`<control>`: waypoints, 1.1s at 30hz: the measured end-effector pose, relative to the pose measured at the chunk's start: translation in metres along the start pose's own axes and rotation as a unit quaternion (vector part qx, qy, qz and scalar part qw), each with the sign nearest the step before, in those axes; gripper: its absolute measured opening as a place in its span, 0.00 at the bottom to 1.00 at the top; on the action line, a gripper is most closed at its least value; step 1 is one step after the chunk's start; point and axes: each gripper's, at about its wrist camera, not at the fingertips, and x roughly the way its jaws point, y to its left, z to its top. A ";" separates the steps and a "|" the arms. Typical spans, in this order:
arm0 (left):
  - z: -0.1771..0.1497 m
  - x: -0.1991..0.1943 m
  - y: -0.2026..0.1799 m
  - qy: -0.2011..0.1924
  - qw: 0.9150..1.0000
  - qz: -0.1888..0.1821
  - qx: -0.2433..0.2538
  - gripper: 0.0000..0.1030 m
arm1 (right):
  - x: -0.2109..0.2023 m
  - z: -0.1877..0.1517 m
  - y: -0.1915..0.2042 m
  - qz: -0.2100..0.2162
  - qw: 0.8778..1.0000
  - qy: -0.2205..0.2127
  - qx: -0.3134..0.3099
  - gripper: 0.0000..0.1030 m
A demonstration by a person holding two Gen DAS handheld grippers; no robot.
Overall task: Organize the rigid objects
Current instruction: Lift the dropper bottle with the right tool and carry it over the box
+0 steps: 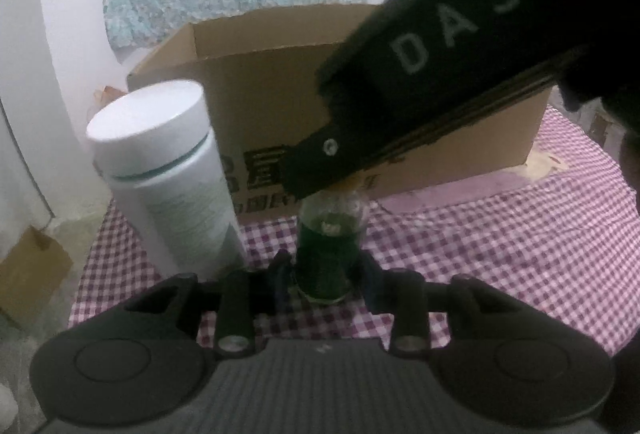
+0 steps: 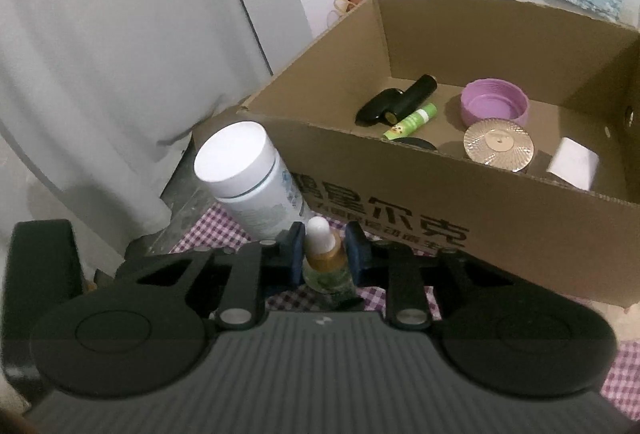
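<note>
Both jaws pinch one small green glass dropper bottle [image 2: 326, 266]: my left gripper [image 1: 322, 274] low, right gripper [image 2: 322, 254] at neck. Opposing pulls risk tipping it into tall white plastic jar [image 1: 168, 173].

A small dropper bottle [image 2: 326, 262] stands upright on the checked cloth, its white bulb cap above a gold collar and clear glass holding green liquid [image 1: 326, 246]. Just beside it, to the left, stands a taller white canister [image 1: 168, 173] with a flat white lid and a thin teal band below the lid; it looks tilted, though the lens may cause that. Behind both sits an open cardboard box [image 2: 400, 201] with dark printed characters on its front wall. Inside lie a black tube [image 2: 394, 99], a green stick [image 2: 410, 119], a purple lid [image 2: 494, 101] turned open side up, a round ribbed gold-toned lid [image 2: 499, 147] and a white block [image 2: 573, 162].
</note>
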 end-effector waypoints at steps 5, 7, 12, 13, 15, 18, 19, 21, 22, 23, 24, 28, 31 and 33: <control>0.001 0.000 -0.005 0.003 1.000 -0.001 0.003 0.32 | -0.003 -0.002 0.000 -0.001 1.000 -0.002 0.000 0.19; 0.001 -0.006 -0.008 0.001 1.000 -0.002 0.006 0.32 | -0.008 -0.003 0.000 -0.001 1.000 -0.002 0.001 0.19; 0.014 -0.030 -0.020 -0.023 0.999 -0.001 0.024 0.32 | -0.038 -0.002 0.006 0.000 1.000 -0.024 -0.006 0.19; 0.019 -0.035 -0.022 -0.029 0.999 0.000 0.026 0.32 | -0.047 0.000 0.009 -0.001 0.999 -0.031 -0.008 0.19; 0.032 -0.045 -0.027 -0.044 0.999 0.000 0.030 0.32 | -0.064 0.005 0.010 0.001 0.999 -0.046 -0.015 0.19; 0.056 -0.057 -0.033 -0.065 0.997 -0.007 0.032 0.32 | -0.093 0.018 0.010 0.003 0.997 -0.074 -0.030 0.19; 0.066 -0.059 -0.035 -0.071 0.997 -0.010 0.033 0.32 | -0.102 0.025 0.009 0.004 0.996 -0.083 -0.034 0.19; 0.085 -0.057 -0.041 -0.080 0.996 -0.021 0.032 0.32 | -0.119 0.037 0.002 0.001 0.994 -0.097 -0.042 0.19; 0.097 -0.055 -0.044 -0.082 0.996 -0.027 0.031 0.32 | -0.125 0.044 -0.002 -0.002 0.994 -0.103 -0.044 0.20; 0.108 -0.051 -0.047 -0.084 0.995 -0.036 0.027 0.32 | -0.132 0.050 -0.008 -0.006 0.993 -0.109 -0.046 0.20; 0.118 -0.045 -0.050 -0.084 0.995 -0.044 0.023 0.32 | -0.137 0.057 -0.014 -0.008 0.992 -0.113 -0.046 0.20; 0.161 -0.010 -0.059 -0.060 0.996 -0.068 0.008 0.32 | -0.146 0.091 -0.059 -0.012 0.994 -0.109 -0.017 0.20; 0.185 0.025 -0.064 -0.033 0.996 -0.086 -0.011 0.32 | -0.139 0.114 -0.096 -0.019 0.995 -0.094 0.006 0.20; 0.196 0.048 -0.067 -0.008 0.996 -0.086 -0.015 0.32 | -0.129 0.125 -0.119 -0.027 0.996 -0.079 0.018 0.20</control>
